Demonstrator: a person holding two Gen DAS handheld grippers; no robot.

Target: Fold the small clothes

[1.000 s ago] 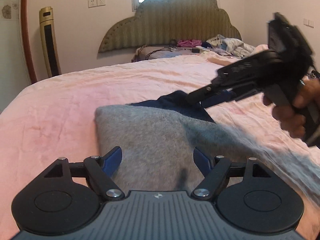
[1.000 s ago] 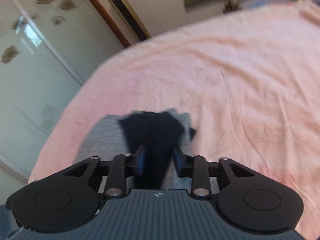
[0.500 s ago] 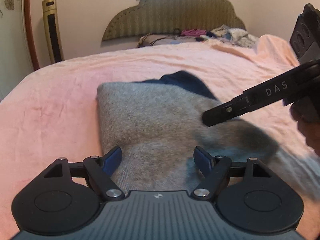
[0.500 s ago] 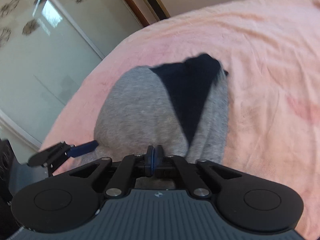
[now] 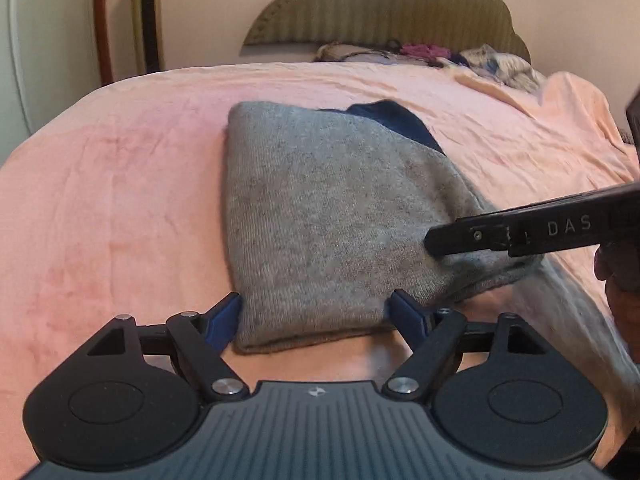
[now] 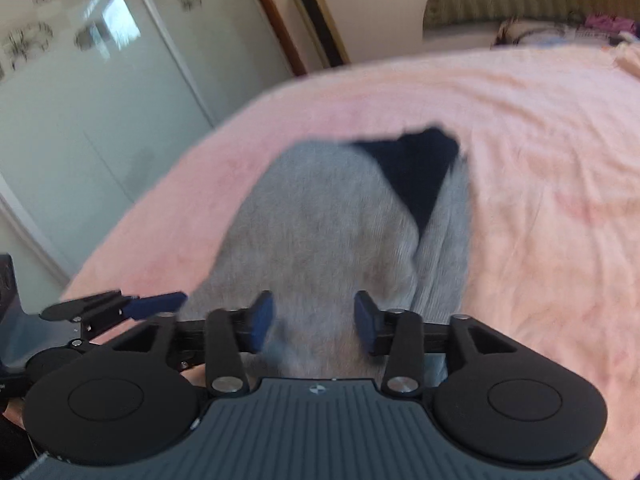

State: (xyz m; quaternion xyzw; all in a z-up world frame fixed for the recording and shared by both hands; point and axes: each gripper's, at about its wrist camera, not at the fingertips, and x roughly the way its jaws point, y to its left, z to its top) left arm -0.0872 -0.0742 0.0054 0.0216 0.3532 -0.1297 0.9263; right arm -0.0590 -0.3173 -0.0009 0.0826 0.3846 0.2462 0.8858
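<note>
A grey knit garment with a dark navy part at its far end lies folded on the pink bed cover. My left gripper is open, its blue pads on either side of the garment's near edge. My right gripper is open over the garment's near right part; the navy patch shows at its far end. The right gripper's arm reaches in from the right in the left wrist view. The left gripper's finger shows at the left in the right wrist view.
A padded headboard and a pile of loose clothes are at the far end of the bed. A gold tower fan and a glass sliding door stand to the left of the bed.
My right gripper has let go of the grey fold and opened, having laid it over the navy part. The left gripper has pulled back to the near edge.
</note>
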